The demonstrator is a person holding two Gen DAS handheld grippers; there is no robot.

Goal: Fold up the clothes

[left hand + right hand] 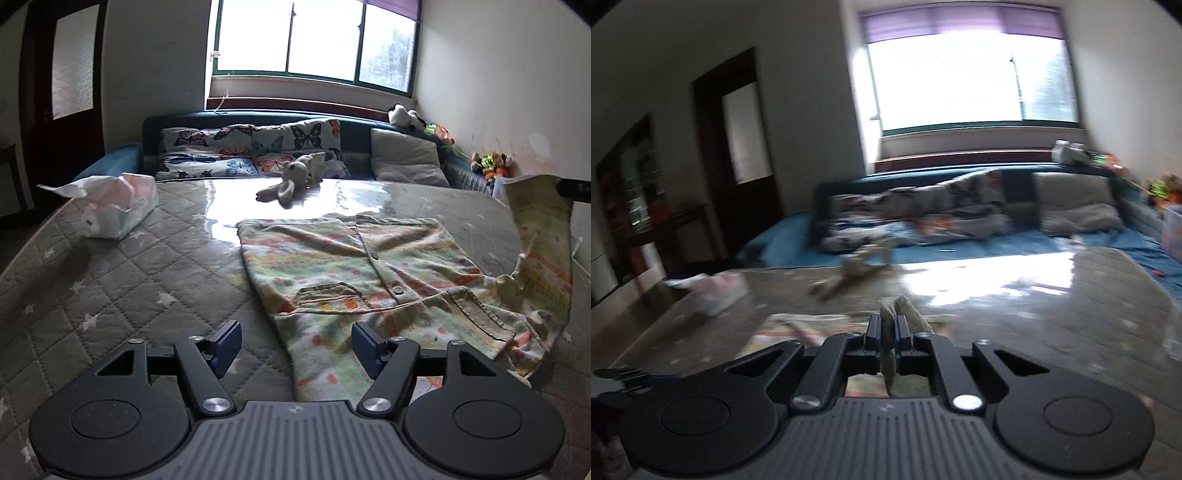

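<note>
While the patterned shirt (369,273) lies mostly flat on the quilted surface (122,280), its right part hangs lifted in the right tongs (890,332), which are clenched on a bunched edge; the left tongs (295,347) stand released over the near hem; the cloth looks light, soft and floppy, best taken at hems or corners; a tissue pack (118,206), tissue poking out, sits well apart.
</note>
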